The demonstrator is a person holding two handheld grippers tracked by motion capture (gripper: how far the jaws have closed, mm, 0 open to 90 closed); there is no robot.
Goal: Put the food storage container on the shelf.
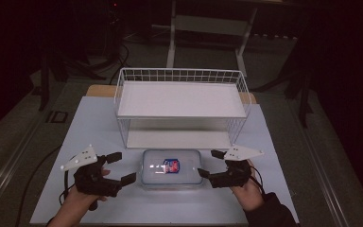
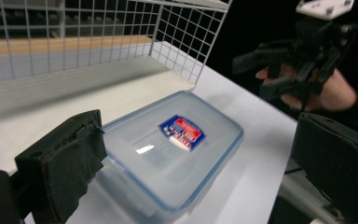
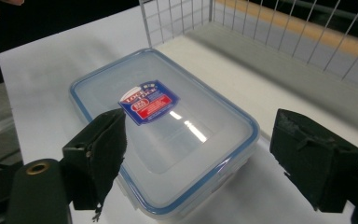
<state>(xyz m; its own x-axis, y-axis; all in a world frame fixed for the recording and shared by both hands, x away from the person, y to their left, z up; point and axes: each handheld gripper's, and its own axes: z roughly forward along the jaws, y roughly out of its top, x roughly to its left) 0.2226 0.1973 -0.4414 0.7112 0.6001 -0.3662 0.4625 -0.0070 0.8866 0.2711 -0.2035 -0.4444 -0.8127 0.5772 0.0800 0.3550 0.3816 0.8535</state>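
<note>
Clear plastic food container (image 1: 172,168) w/ blue-rimmed lid and red/blue label (image 1: 171,165) sits flat on white tabletop (image 1: 90,123), centred just in front of white wire two-tier rack (image 1: 182,106), near its lower shelf (image 1: 177,139). Lid on.

Left gripper (image 1: 118,167): to the left of container, jaws spread wide, nothing between them, no contact w/ box. In left gripper view both black pads (image 2: 65,163) frame the container's near corner but stand clear of it.

Right gripper (image 1: 210,164): at container's right end, jaws released, apart, not pressing on anything. Right gripper view looks down across lid; pads (image 3: 98,149) either side of box edge, held above it. Whether lower jaw tip brushes container rim in high view: can't tell.

Person's hands hold both tools from the near table edge. Rack shelves bare.
</note>
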